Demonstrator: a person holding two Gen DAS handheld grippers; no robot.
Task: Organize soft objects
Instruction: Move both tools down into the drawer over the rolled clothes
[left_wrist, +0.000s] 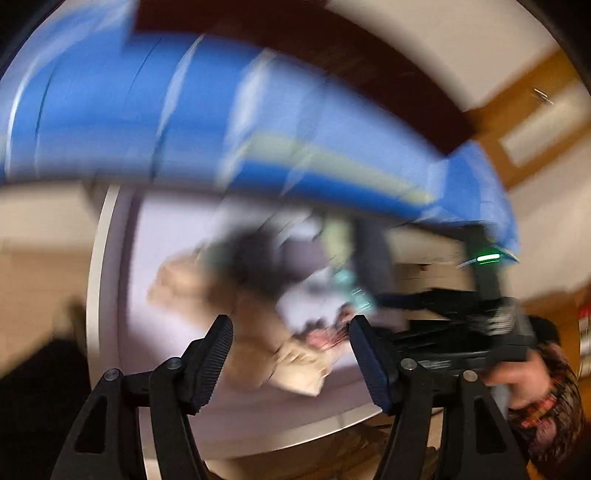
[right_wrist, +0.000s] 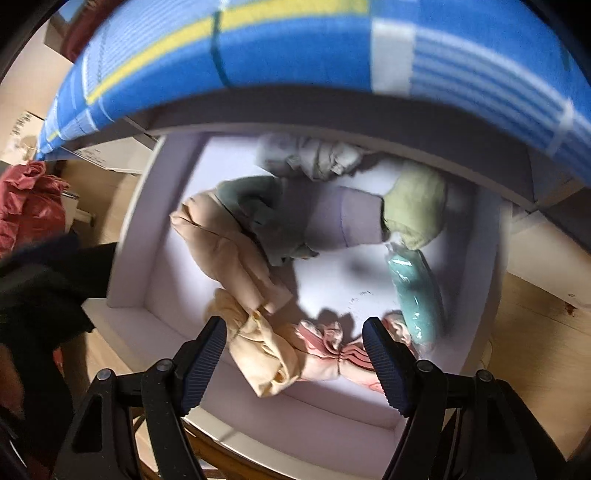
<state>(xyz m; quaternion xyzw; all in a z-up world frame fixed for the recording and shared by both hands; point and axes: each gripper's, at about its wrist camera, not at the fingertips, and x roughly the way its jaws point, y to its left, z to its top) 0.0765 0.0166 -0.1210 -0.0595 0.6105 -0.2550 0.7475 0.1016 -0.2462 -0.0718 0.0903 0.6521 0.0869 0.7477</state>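
Observation:
A white drawer (right_wrist: 140, 266) holds several rolled soft cloths: a beige one (right_wrist: 221, 251), a pale yellow one (right_wrist: 262, 354), a pink one (right_wrist: 325, 354), a lilac one (right_wrist: 343, 221), a green one (right_wrist: 417, 206), a grey-green one (right_wrist: 255, 206), a grey-white one (right_wrist: 310, 155) and a teal roll in plastic (right_wrist: 417, 299). My right gripper (right_wrist: 295, 358) is open and empty just above the yellow and pink cloths. My left gripper (left_wrist: 291, 358) is open and empty over the same drawer (left_wrist: 99, 295), in a heavily blurred view. The beige cloth (left_wrist: 258, 332) shows there.
A bed with a blue checked sheet (right_wrist: 295, 55) overhangs the drawer's far side. A red cloth (right_wrist: 29, 206) lies at the left on the wooden floor (right_wrist: 535, 332). The right gripper's body and the hand holding it (left_wrist: 517, 373) show at the right of the left wrist view.

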